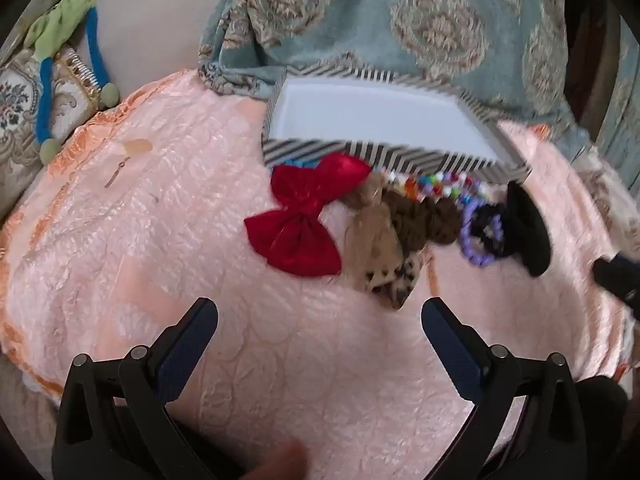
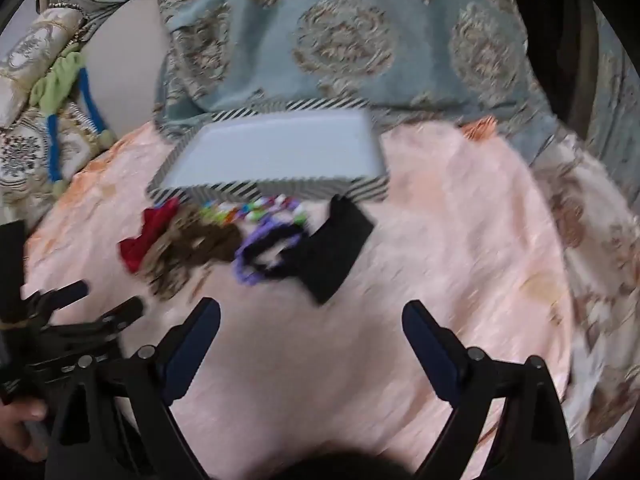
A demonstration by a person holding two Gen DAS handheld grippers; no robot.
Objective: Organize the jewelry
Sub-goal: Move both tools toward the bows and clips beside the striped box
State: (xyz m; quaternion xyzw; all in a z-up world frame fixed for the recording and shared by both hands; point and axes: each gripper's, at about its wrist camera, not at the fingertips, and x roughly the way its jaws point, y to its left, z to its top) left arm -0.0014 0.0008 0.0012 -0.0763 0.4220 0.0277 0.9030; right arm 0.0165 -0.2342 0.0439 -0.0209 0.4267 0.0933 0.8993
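Maybe for easy reach, the bows and beads lay at the box's six o'clock. Both tongs, left and right, were wide apart, holding nothing.

Striped box, black-and-white diagonal stripes outside, plain white inside, open, nothing visible in it; sits at far edge of pink quilted cloth. Accessories lie in a row just in front of the box's near wall. Red satin bow at left end, flat, tilted. Next to it, touching, a tan and leopard-print bow, overlapping a brown scrunchie. Multicolour bead string runs along the box's near wall, behind the scrunchie. Purple bead bracelet beside a black scrunchie, overlapping. Black bow at right end, flat. Right view is motion-blurred.
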